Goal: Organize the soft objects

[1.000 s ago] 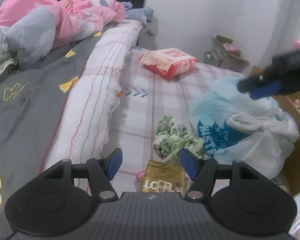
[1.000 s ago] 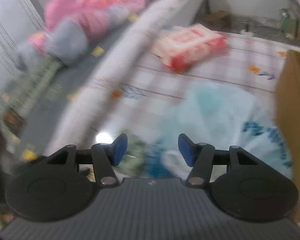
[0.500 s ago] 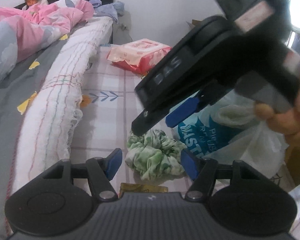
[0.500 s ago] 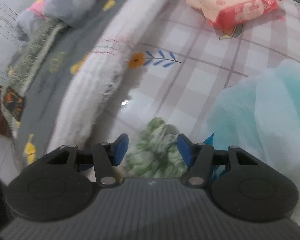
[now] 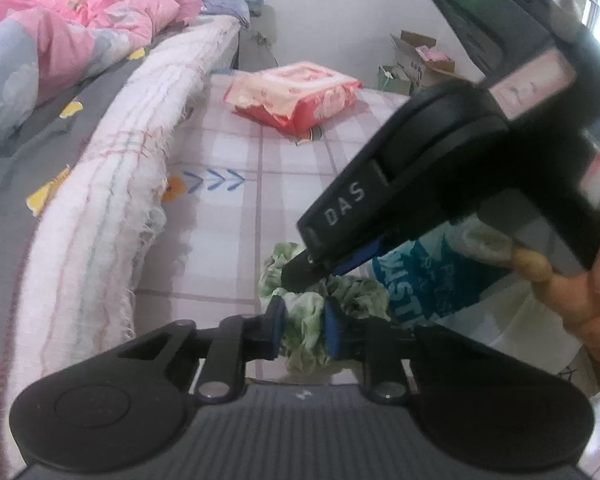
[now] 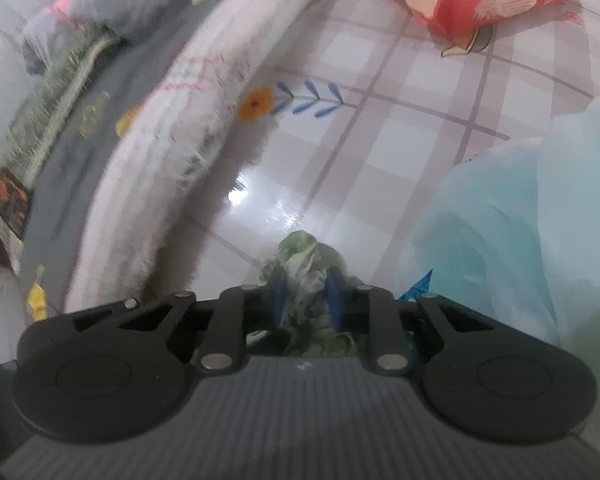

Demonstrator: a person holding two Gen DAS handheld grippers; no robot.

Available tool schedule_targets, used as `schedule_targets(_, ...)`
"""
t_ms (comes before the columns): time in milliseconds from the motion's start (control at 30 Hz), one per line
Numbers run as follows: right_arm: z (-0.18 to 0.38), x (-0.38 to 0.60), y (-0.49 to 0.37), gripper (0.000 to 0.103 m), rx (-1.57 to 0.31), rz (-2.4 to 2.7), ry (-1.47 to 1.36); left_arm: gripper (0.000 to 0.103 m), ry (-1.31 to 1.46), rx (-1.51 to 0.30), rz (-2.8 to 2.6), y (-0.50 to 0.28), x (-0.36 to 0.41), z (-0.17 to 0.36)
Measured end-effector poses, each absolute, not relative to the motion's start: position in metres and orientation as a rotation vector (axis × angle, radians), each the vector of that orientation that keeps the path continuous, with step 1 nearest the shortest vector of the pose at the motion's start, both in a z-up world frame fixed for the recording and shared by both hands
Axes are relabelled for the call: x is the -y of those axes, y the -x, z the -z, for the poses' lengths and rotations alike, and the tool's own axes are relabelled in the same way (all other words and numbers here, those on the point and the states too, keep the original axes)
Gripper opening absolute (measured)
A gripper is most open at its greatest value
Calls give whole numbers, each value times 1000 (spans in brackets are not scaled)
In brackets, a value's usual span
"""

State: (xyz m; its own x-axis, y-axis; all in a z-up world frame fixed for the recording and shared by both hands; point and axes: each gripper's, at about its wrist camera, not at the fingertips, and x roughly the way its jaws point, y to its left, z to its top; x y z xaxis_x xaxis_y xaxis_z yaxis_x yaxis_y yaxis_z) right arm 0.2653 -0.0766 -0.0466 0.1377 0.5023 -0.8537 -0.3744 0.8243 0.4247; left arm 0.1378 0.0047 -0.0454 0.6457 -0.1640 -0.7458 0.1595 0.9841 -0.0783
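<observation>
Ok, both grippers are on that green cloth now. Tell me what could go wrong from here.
1. The left gripper and right gripper both pinch the same green cloth; pulling apart could stretch or tear it.
2. The right gripper sits close above the left one, so they may collide.
3. The blue plastic bag touches the cloth and could get dragged along.

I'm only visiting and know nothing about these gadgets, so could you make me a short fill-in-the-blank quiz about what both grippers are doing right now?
1. Both grippers are pinching the same crumpled ____ floral cloth.
2. The left gripper and the right gripper each have their jaws ____ on it.
3. The red-and-pink package lies on the ____ sheet.
4. The light blue plastic bag lies to the ____ of the cloth.

Missing words: green; shut; checked; right
</observation>
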Motion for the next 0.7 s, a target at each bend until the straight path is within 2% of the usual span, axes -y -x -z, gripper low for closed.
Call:
schedule_targets(200, 5, 101, -242, 18, -1151, -662, -256, 20, 13, -747, 193, -116, -4, 4)
schedule_targets(400, -49, 163, -205, 18, -963, -661, -371, 20, -30, -621, 285, -94, 32, -50)
schedule_targets(567, -86, 251, -169, 18, -828, -560, -428, 21, -35, -584, 458, -93, 97, -76)
schedule_targets(700, -91, 331, -135, 18, -772, -421, -461, 22, -63, -601, 608, -95, 167, -79)
